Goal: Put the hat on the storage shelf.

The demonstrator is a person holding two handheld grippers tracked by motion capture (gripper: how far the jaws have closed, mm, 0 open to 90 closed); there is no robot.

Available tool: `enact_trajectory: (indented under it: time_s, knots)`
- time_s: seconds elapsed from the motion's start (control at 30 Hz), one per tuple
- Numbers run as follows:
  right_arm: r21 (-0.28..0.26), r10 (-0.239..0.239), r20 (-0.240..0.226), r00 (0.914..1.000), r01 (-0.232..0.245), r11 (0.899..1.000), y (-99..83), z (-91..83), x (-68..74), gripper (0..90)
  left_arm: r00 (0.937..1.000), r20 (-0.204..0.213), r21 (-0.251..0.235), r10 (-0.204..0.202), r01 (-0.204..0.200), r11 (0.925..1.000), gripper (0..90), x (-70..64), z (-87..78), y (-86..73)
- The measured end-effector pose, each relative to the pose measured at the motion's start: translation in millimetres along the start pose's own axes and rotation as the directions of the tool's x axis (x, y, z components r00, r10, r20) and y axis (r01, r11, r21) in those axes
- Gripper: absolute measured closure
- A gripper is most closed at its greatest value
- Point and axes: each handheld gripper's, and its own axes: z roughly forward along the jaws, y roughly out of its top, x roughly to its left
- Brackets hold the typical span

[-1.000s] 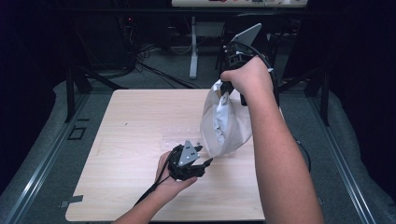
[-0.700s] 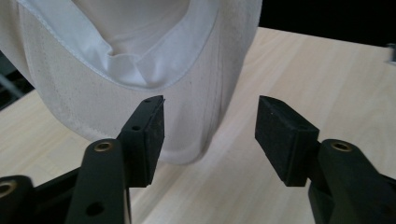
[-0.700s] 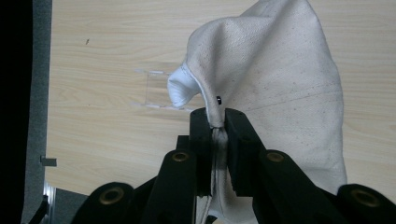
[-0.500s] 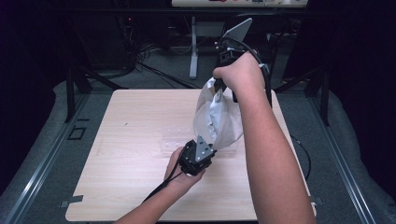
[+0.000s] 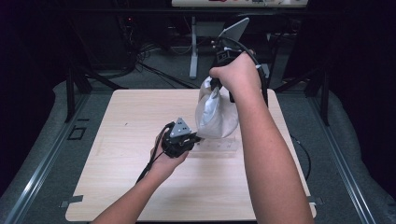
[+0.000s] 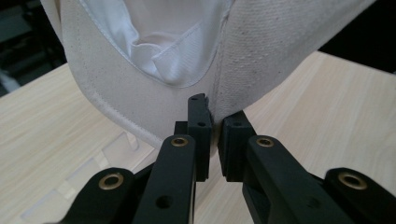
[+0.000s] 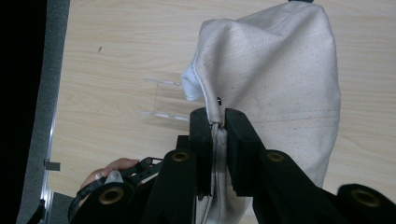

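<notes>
A cream cloth bag hangs above the middle of the wooden table. My right gripper holds it from above, shut on a seam at the bag's top edge; the hand covers most of that gripper in the high view. My left gripper comes in low from the left. In the left gripper view its jaws stand almost together with the bag's lower seam between them. The bag's white lining shows through its opening.
A clear acrylic piece lies flat on the table under the bag, also visible in the right gripper view. Black frame rails and cables surround the table. The left hand is below the bag.
The left gripper has risen and shifted up the table, and is now shut on the bag's lower edge. The right hand and bag have shifted a little left; the bag hangs narrower.
</notes>
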Motion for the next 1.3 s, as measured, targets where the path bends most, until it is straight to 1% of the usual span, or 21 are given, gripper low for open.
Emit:
enact_trajectory:
  time_s: [0.03,0.2,0.23,0.27,0.33,0.37,0.4,0.43,0.5,0.53,0.6,0.67,0.73,0.8,0.87,0.9,1.03,1.13,1.2,1.27,1.3]
  knots:
    - [-0.232,0.049,-0.056,0.9972,-0.061,0.971,-4.2,18.9,3.4,81.9,1.0,0.004,0.005,-0.002,0.002,1.0,85.0,1.4,0.2,-0.4]
    - [-0.227,0.04,-0.049,0.998,-0.05,0.973,-2.2,23.8,4.4,81.9,0.9998,0.02,0.0,-0.006,0.006,1.0,85.1,4.3,5.2,-4.1]
    - [-0.232,0.049,-0.052,0.9974,-0.06,0.971,-1.5,25.4,4.7,81.9,0.9998,0.02,0.002,-0.004,0.004,1.0,85.1,4.5,6.0,-4.6]
    - [-0.22,0.048,-0.054,0.9974,-0.058,0.974,-0.9,25.8,4.3,81.9,0.9997,0.025,0.004,-0.006,0.006,1.0,85.1,4.7,6.8,-5.2]
    - [-0.222,0.05,-0.055,0.9972,-0.061,0.973,-0.3,28.3,4.0,81.9,0.9994,0.034,0.006,-0.004,0.004,1.0,85.2,6.0,7.9,-6.1]
    - [-0.219,0.053,-0.054,0.9971,-0.063,0.974,0.0,28.8,3.9,81.9,0.999,0.044,0.008,-0.001,0.001,1.0,85.2,8.0,8.9,-6.9]
    - [-0.233,0.052,-0.055,0.9972,-0.063,0.97,0.2,31.1,3.6,81.9,0.9984,0.057,0.005,-0.001,0.0,1.0,85.2,10.0,9.9,-7.6]
    - [-0.22,0.045,-0.047,0.9978,-0.055,0.974,0.4,31.2,3.1,81.9,0.9975,0.07,0.001,0.003,-0.003,1.0,85.2,12.8,10.8,-8.3]
    - [-0.228,0.05,-0.052,0.9974,-0.061,0.972,0.8,33.1,3.8,81.9,0.9953,0.096,-0.006,-0.006,0.006,1.0,85.2,18.3,11.6,-9.6]
    - [-0.217,0.054,-0.054,0.9971,-0.064,0.974,1.3,33.2,4.3,81.8,0.9943,0.106,-0.008,-0.014,0.015,0.9999,85.2,20.8,11.6,-10.2]
    - [-0.214,0.051,-0.057,0.9971,-0.062,0.975,2.1,34.8,4.3,81.8,0.9923,0.12,-0.014,-0.03,0.032,0.9994,85.2,25.4,11.6,-12.1]
    - [-0.212,0.051,-0.05,0.9975,-0.06,0.975,2.9,36.3,4.8,81.8,0.9917,0.125,-0.016,-0.032,0.035,0.9993,85.2,27.6,11.4,-13.7]
    - [-0.219,0.047,-0.057,0.9973,-0.059,0.974,3.3,38.2,5.8,81.8,0.9921,0.119,-0.02,-0.04,0.043,0.9989,85.3,29.0,9.7,-15.7]
    - [-0.217,0.039,-0.067,0.997,-0.053,0.975,3.6,40.4,7.6,81.8,0.9935,0.098,-0.017,-0.058,0.06,0.9981,85.4,28.6,7.0,-17.9]
    - [-0.215,0.037,-0.076,0.9964,-0.053,0.975,3.9,42.5,9.9,81.8,0.9951,0.071,-0.015,-0.069,0.071,0.9974,85.7,26.8,4.5,-20.4]
    - [-0.204,0.026,-0.07,0.9972,-0.04,0.978,4.0,43.2,10.4,81.8,0.9955,0.058,-0.013,-0.075,0.076,0.997,85.7,25.4,3.1,-21.7]
    - [-0.214,0.015,-0.094,0.9955,-0.035,0.976,4.2,47.3,17.4,81.8,0.9969,-0.004,-0.011,-0.078,0.078,0.9969,85.9,15.7,-0.6,-25.1]
    - [-0.203,-0.005,-0.097,0.9953,-0.015,0.979,4.1,47.8,20.6,81.8,0.9946,-0.034,-0.016,-0.098,0.097,0.9951,85.9,10.6,-0.4,-27.0]
    - [-0.204,-0.007,-0.094,0.9955,-0.012,0.979,4.1,48.4,21.9,81.8,0.9923,-0.036,0.002,-0.119,0.119,0.9929,85.9,9.7,2.9,-28.0]
    - [-0.214,-0.007,-0.093,0.9956,-0.013,0.977,3.8,51.6,23.0,81.7,0.9914,-0.046,0.026,-0.123,0.124,0.992,85.9,8.7,7.1,-29.8]
    - [-0.206,-0.012,-0.084,0.9964,-0.006,0.978,3.7,53.5,22.9,81.7,0.9911,-0.049,0.031,-0.124,0.126,0.9916,85.9,8.5,8.4,-30.4]
